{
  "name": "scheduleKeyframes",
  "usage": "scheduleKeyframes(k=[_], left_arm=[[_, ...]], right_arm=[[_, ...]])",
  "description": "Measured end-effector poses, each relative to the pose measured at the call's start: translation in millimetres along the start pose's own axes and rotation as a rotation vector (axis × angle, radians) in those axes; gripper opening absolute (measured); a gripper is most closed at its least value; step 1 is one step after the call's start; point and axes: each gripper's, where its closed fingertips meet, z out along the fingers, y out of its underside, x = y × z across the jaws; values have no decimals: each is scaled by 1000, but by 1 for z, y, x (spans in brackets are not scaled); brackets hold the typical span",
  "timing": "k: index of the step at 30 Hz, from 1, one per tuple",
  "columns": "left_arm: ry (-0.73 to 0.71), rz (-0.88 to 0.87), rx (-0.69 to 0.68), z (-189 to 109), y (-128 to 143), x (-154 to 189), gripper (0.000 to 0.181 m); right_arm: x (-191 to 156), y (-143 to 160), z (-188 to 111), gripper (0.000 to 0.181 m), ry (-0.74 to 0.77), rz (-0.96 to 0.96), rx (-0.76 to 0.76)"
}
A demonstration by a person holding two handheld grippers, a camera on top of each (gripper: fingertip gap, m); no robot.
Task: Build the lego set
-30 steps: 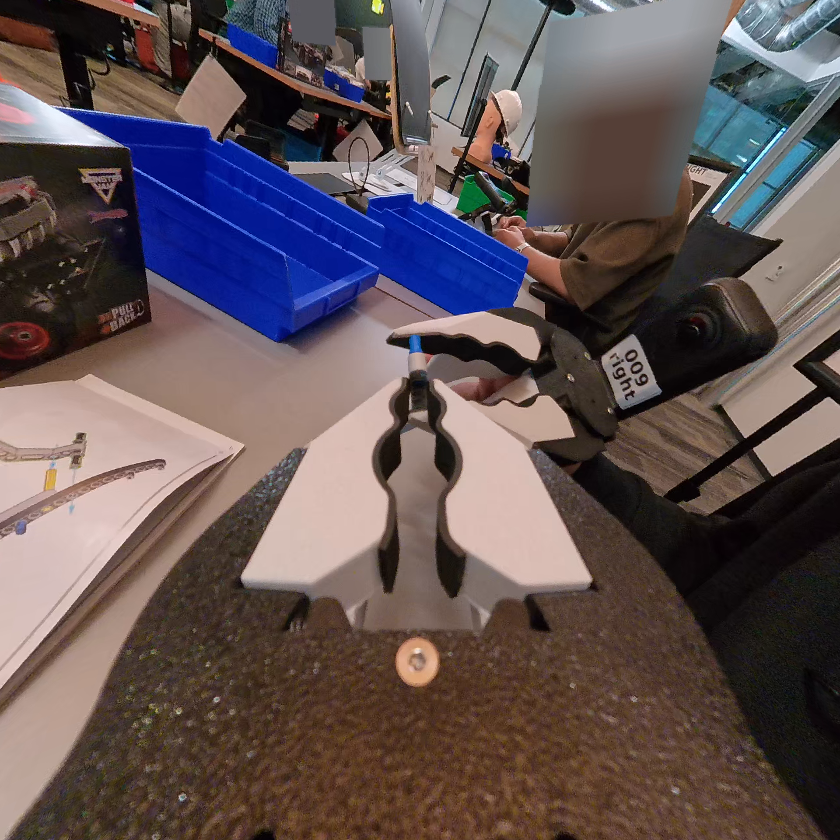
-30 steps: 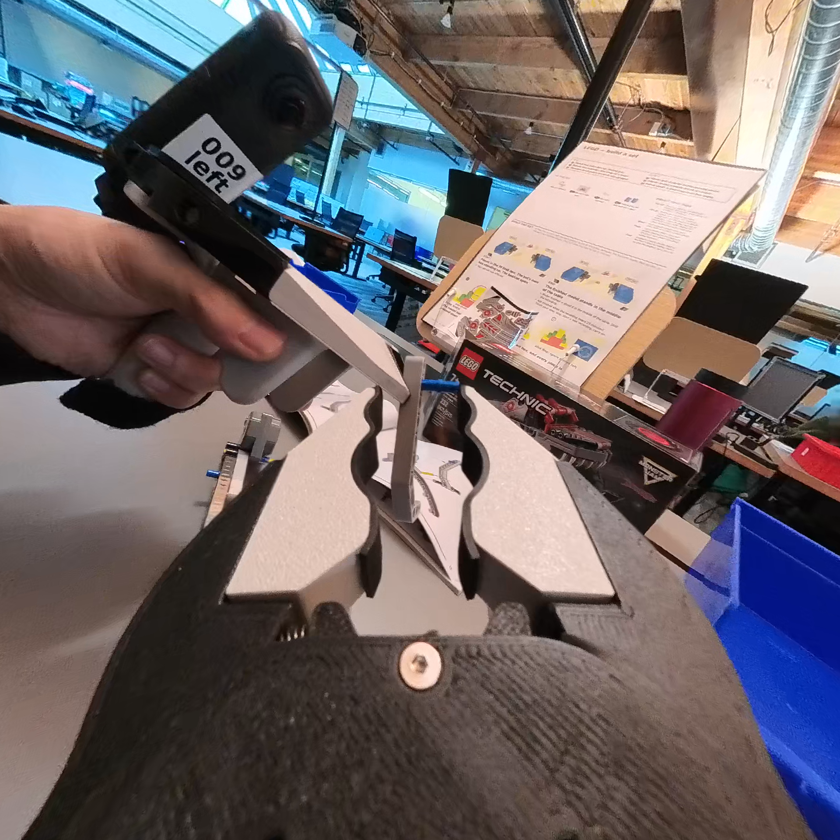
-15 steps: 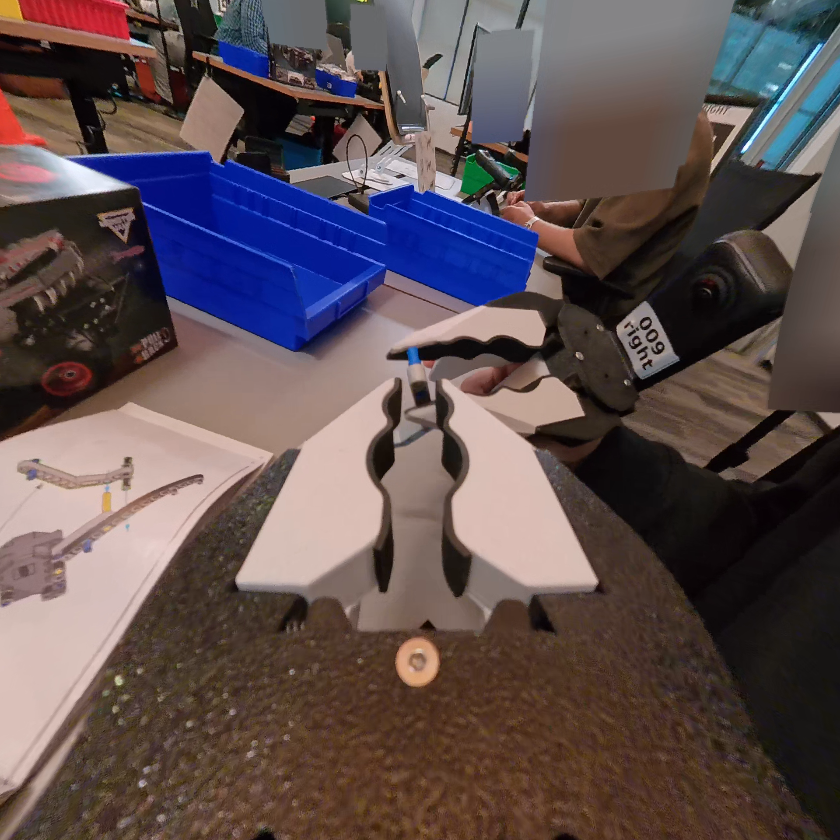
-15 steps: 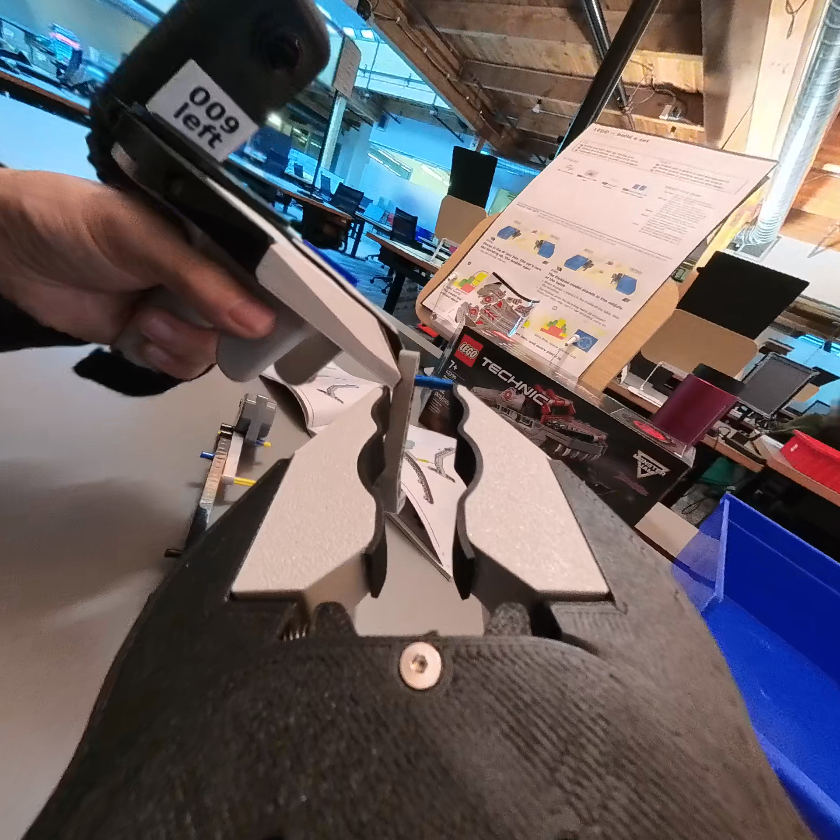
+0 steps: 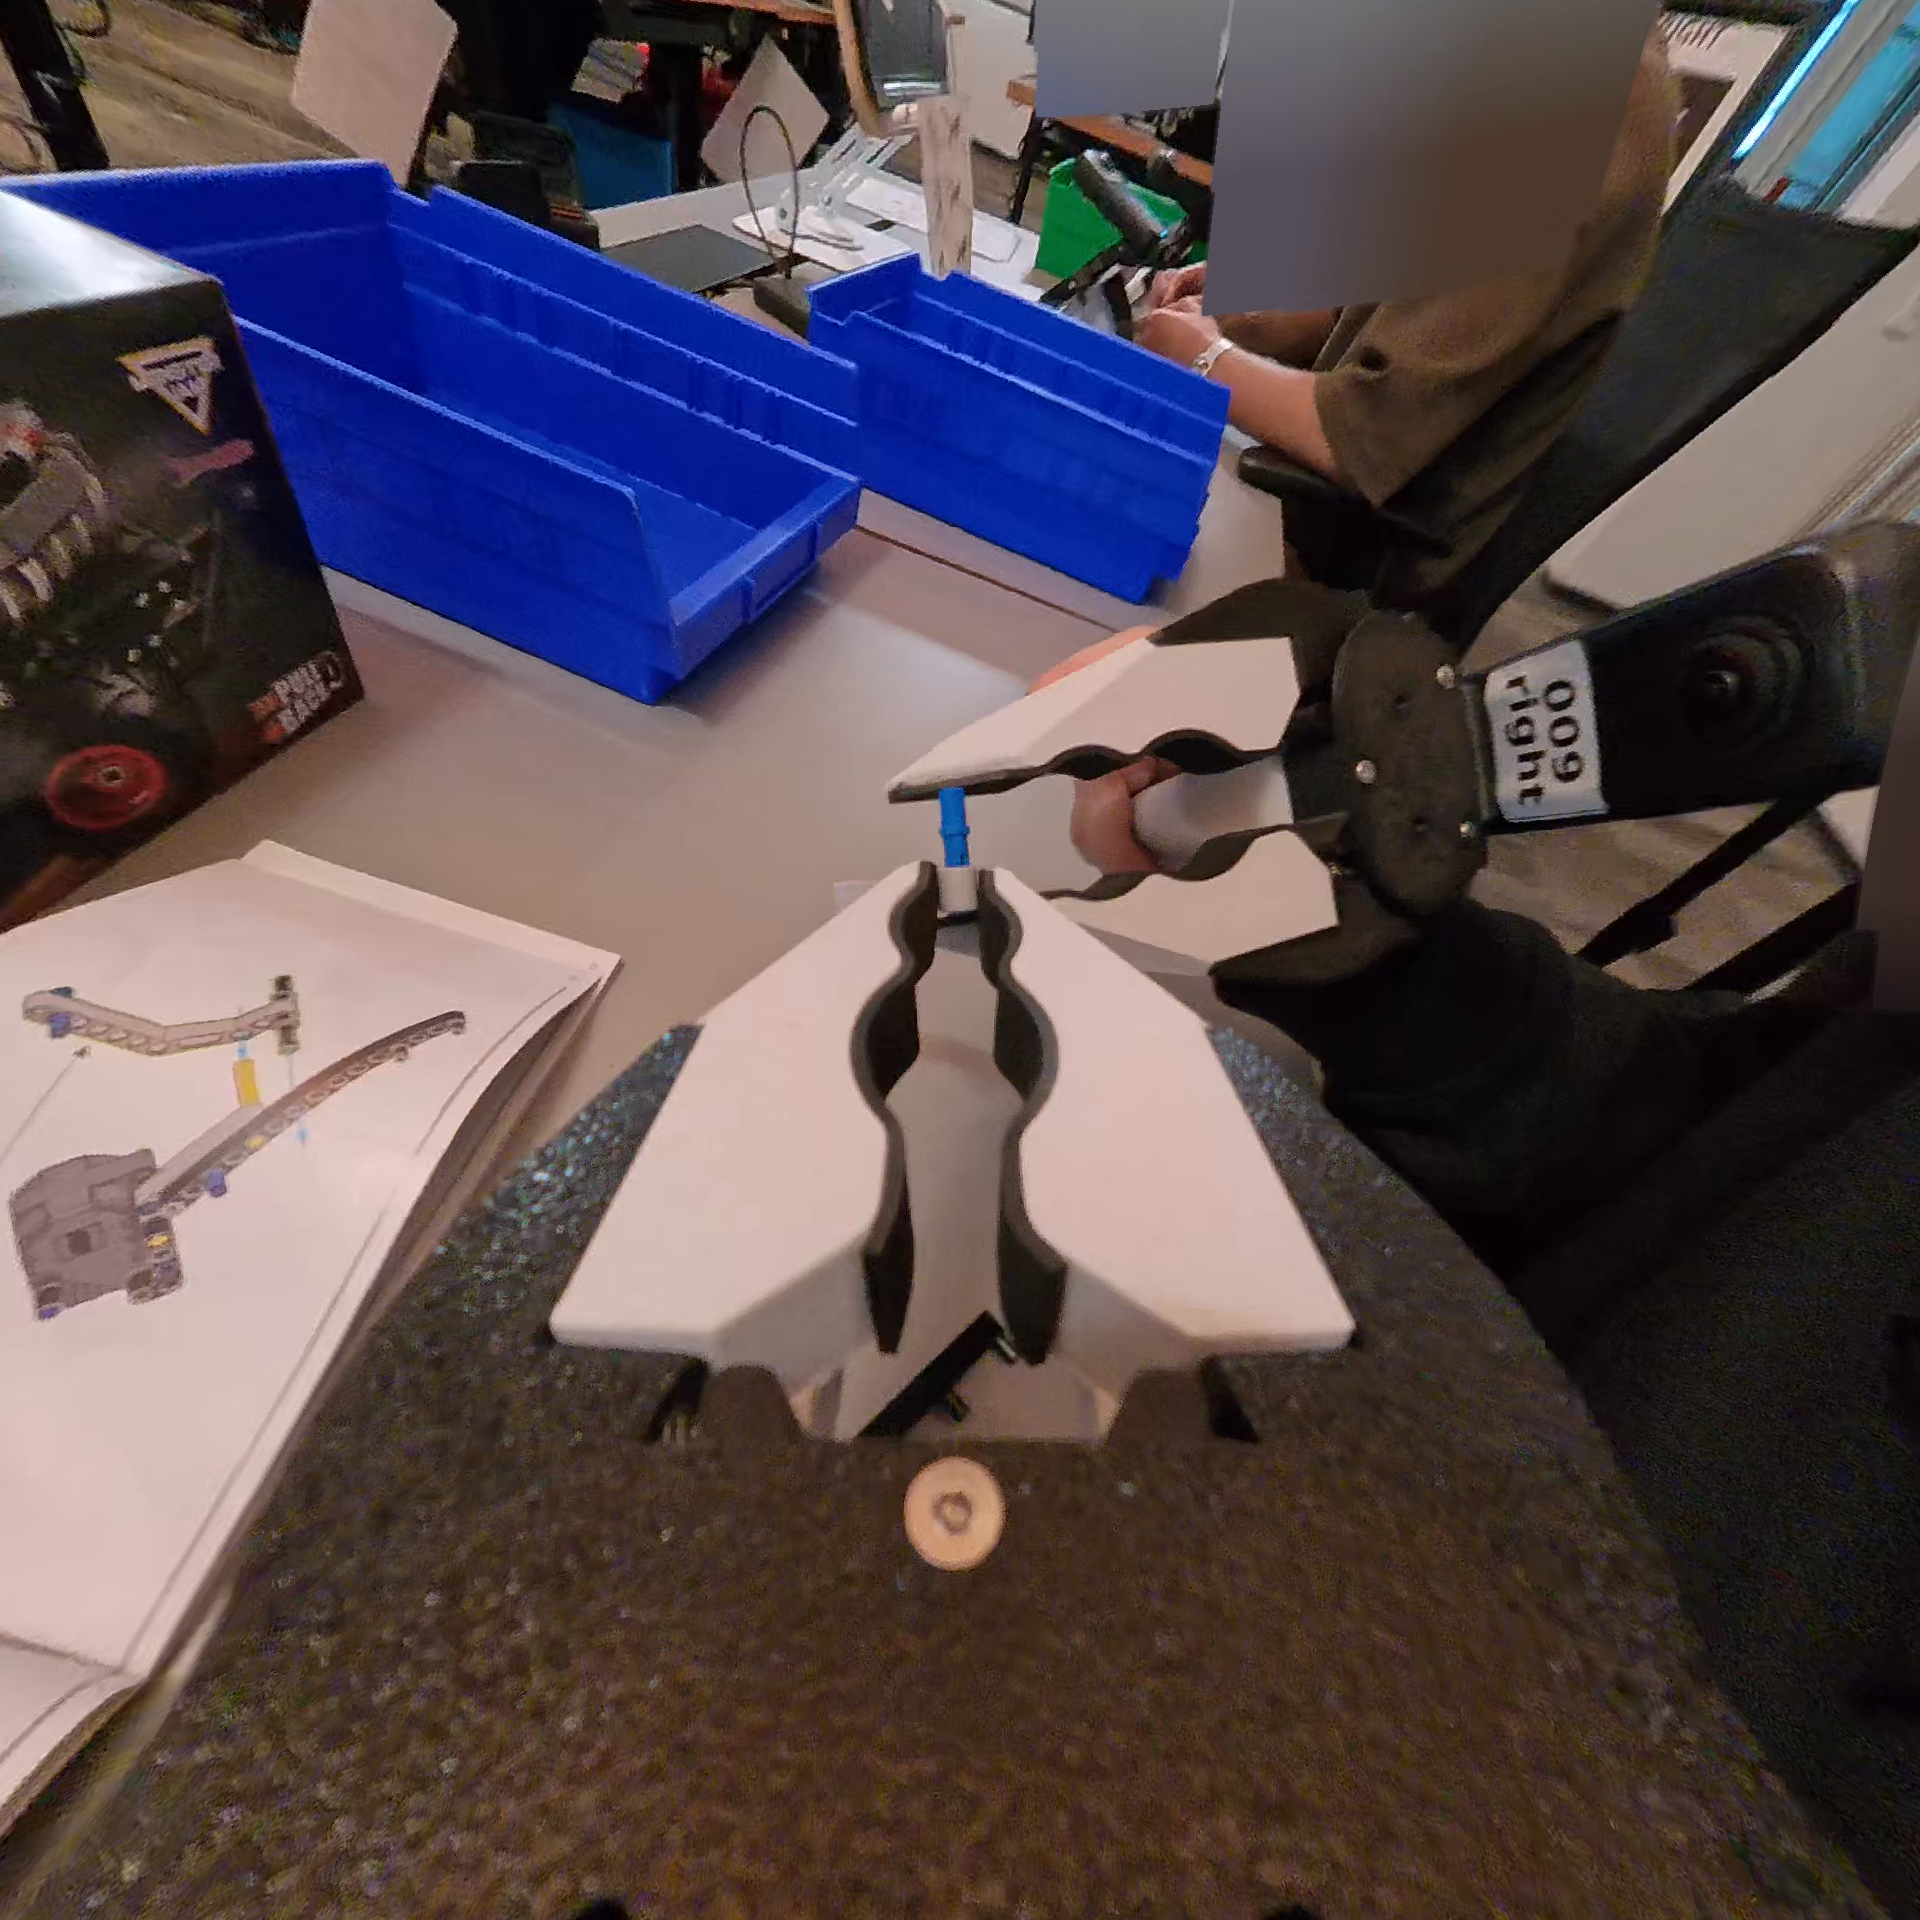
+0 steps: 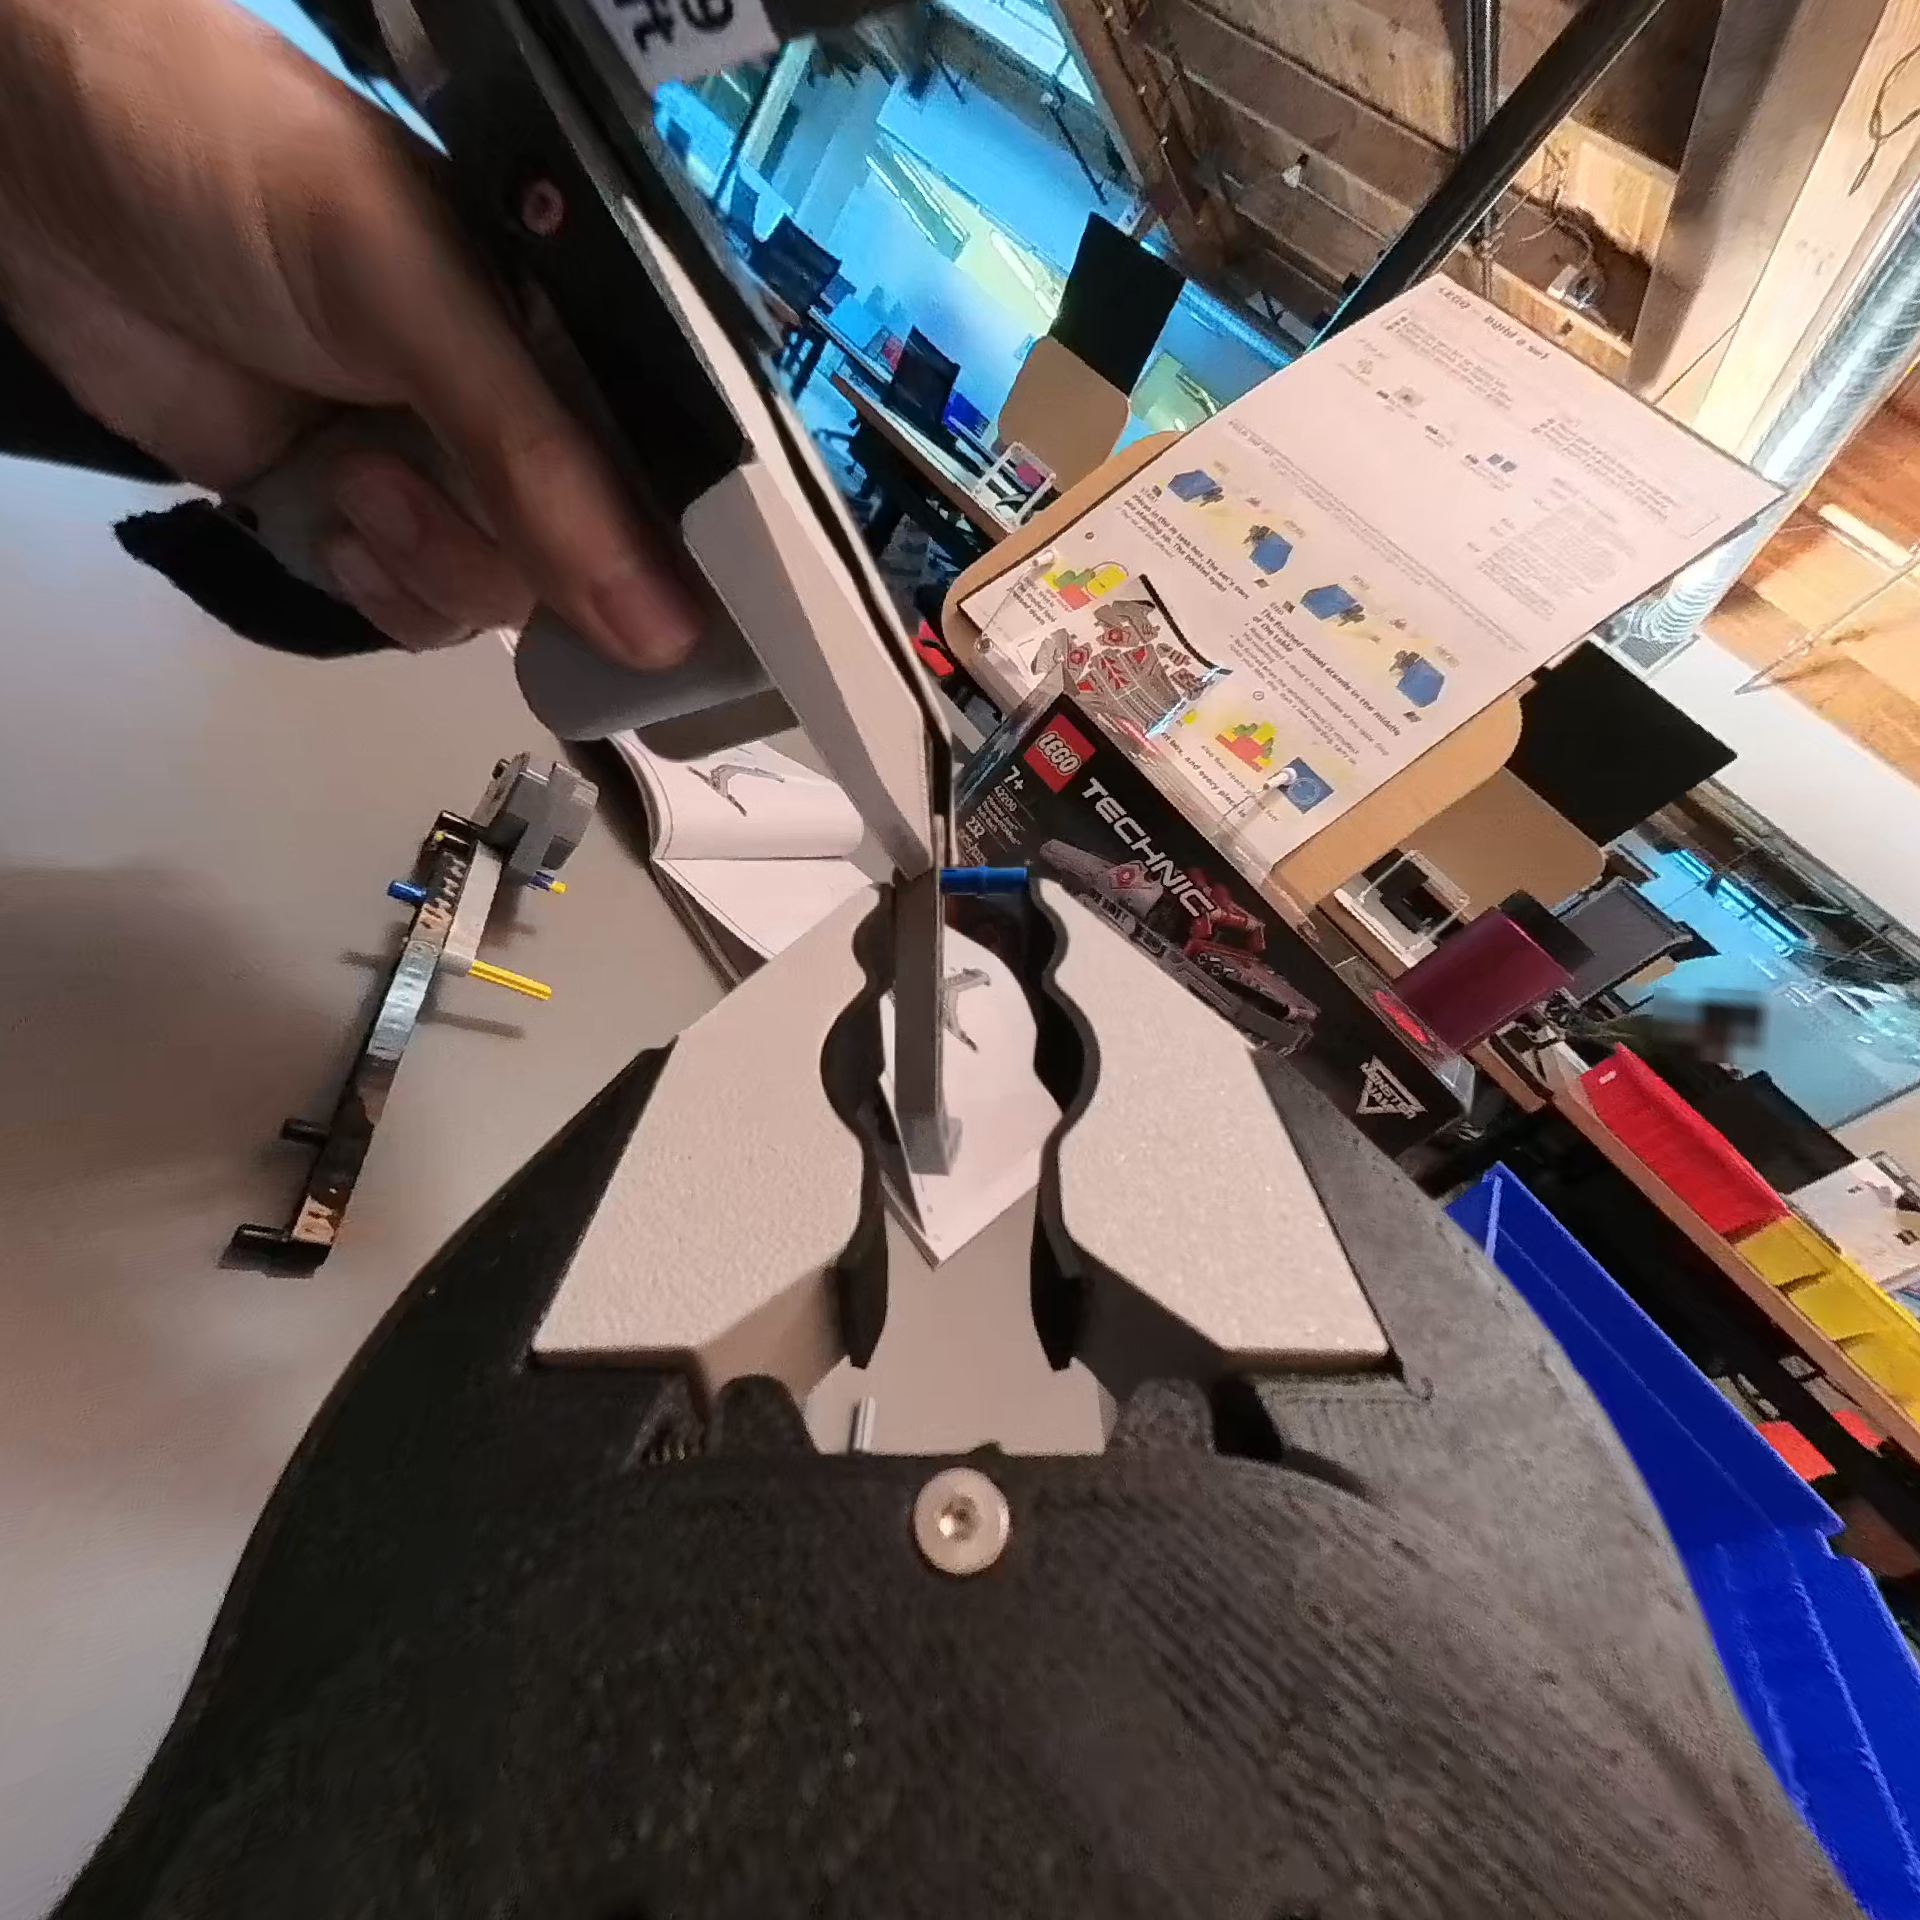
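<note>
My left gripper (image 5: 954, 885) is shut on the end of a thin grey beam (image 6: 920, 1049), which hangs upright from its tips. A blue pin (image 5: 951, 826) sticks out of the beam's held end. It also shows in the right wrist view (image 6: 982, 881), pointing sideways. My right gripper (image 6: 956, 904) is partly open, with one jaw on each side of the beam and pin. Its upper finger (image 5: 1091, 717) touches the pin's free end. Both grippers are held above the grey table (image 5: 644, 790).
A part-built long assembly (image 6: 416, 987) with a yellow axle lies on the table to the left. Also here are an open instruction booklet (image 5: 260, 1091), the set's box (image 5: 135, 571), blue bins (image 5: 540, 436), an instruction board (image 6: 1351, 582) and a seated person (image 5: 1455, 395). Only a small space, under 4 cm, lies between the two pairs of fingers.
Both grippers have tilted and moved closer together. The beam now stands more upright between my right jaws, which have narrowed a little. My left gripper has kept its hold on the beam.
</note>
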Motion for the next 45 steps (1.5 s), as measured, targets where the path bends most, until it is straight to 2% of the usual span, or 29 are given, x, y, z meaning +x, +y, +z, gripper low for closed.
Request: scheduleKeyframes(k=[3,10,15,20,29,34,38,40,45], left_arm=[[47,-68,23,-1,-1,0,5],[47,-114,-24,-2,5,-5,5],[124,-257,-37,-1,8,-6,5],[203,-370,1,0,8,-6,5],[121,-286,-6,2,10,-12,5],[109,-281,-37,4,13,-15,5],[114,-257,-80,5,18,-11,5],[129,-253,-80,5,17,-9,5],[150,-248,-83,4,16,-8,5]], right_arm=[[0,-2,0,21,7,-8,10],[-4,4,5,22,-4,-32,-40],[-6,11,5,24,11,-170,-108],[-3,9,5,27,28,-164,-117],[-2,17,11,20,45,-190,-229],[-1,22,12,23,83,-339,-283],[-3,23,10,33,64,-410,-251],[-7,21,9,25,33,-381,-216],[-7,18,9,22,22,-283,-168]])
